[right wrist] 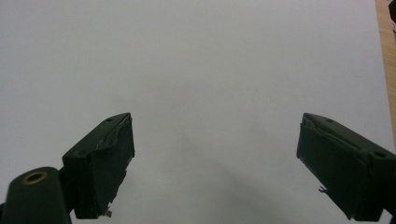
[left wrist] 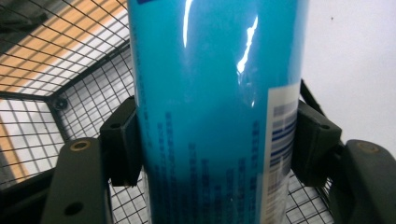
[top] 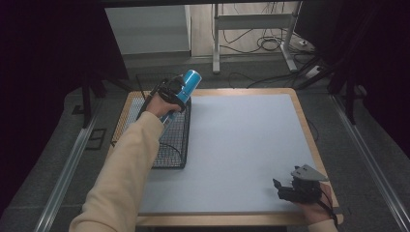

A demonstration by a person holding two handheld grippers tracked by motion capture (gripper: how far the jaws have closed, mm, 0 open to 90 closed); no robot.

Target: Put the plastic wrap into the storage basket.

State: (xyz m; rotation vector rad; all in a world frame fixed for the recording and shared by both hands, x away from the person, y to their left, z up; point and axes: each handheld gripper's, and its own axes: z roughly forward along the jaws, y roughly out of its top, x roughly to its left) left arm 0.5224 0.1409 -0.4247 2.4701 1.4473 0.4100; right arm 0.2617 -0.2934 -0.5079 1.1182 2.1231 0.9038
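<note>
A glossy blue can is pinched between the jaws of the left gripper, held tilted above a black wire basket lying under those jaws. The right gripper has jaws spread wide and empty over the pale surface.

Wooden table with grey mat, black wire basket at left edge.

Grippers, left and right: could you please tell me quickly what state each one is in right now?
Left gripper: shut on the glossy blue cylindrical can, above the black wire mesh basket.
Right gripper: open, holding nothing, over the pale grey mat.
</note>
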